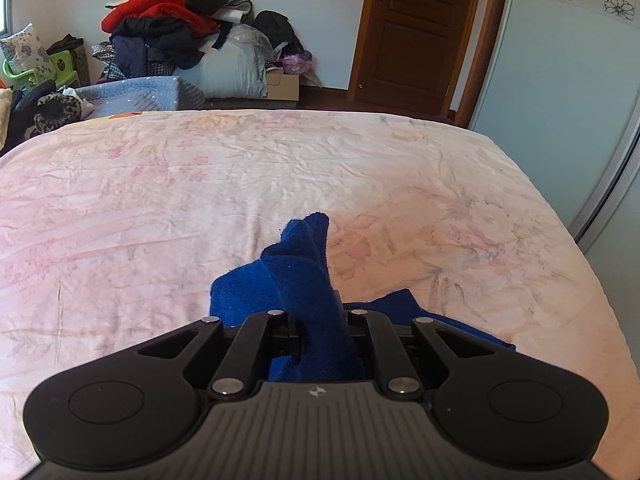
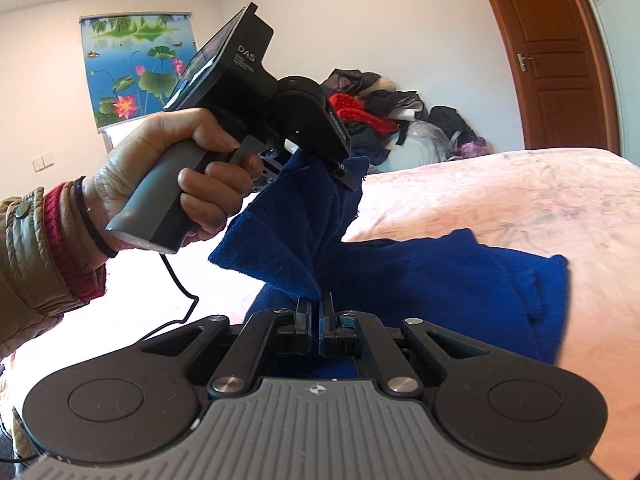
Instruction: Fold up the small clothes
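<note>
crowding far wall: clothes pile [image 1: 168, 28]

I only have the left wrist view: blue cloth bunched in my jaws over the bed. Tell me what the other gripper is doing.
Observer: The right gripper is shut on the blue garment too, pinching an edge between its fingers.
Operator: Report how the cloth hangs between the two.
Observer: It rises from the right gripper to the left gripper, which is held higher; the rest trails onto the bed.
Operator: Confirm who holds the left one.
Observer: A bare hand grips its grey handle, with a dark band at the wrist.
</note>
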`<state>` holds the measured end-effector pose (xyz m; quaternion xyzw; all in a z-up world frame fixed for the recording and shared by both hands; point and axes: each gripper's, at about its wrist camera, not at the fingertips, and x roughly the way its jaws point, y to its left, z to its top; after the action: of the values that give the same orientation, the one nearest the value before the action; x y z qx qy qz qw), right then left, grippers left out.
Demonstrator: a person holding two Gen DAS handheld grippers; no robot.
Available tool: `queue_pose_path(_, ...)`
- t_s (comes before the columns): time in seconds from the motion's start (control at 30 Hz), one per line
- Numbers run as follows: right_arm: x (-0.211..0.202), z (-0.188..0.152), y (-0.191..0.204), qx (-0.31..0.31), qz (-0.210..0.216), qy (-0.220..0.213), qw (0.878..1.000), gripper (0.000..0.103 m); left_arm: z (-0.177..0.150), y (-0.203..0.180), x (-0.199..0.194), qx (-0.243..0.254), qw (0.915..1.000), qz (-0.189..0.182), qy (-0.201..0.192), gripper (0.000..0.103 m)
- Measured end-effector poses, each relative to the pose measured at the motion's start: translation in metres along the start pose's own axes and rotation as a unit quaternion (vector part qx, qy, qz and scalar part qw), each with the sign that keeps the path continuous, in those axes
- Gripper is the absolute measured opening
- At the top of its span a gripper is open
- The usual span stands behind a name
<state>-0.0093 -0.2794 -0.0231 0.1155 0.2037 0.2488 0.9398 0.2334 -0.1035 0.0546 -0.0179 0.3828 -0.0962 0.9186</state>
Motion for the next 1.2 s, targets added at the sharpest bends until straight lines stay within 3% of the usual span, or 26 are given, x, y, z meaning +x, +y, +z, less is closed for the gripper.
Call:
queue_pose_path(0.37,-0.022,-0.011,-0.033,0.038,-0.023,0.002,0.999,0.004,-0.011,-0.053,0.029,0.040,0.9988,-0.012,0.027,0.009)
queue_pose_path(1.0,-0.018,-0.033,-0.068,0.110,-0.032,0.030,0.993,0.005,-0.032,-0.102,0.071,0.075,0.9942,-0.023,0.074,0.011)
queue_pose_path(1.1,-0.016,-0.034,-0.069,0.116,-0.032,0.039,0.992,0.005,-0.031,-0.103,0.071,0.072,0.9935,-0.046,0.075,0.023)
queue_pose_path(1.17,-0.014,-0.034,-0.070,0.116,-0.036,0.045,0.992,0.007,-0.028,-0.101,0.069,0.059,0.9916,-0.085,0.078,0.038)
queue_pose_path(1.2,-0.013,-0.035,-0.071,0.116,-0.037,0.050,0.991,0.009,-0.027,-0.100,0.068,0.051,0.9909,-0.098,0.077,0.053)
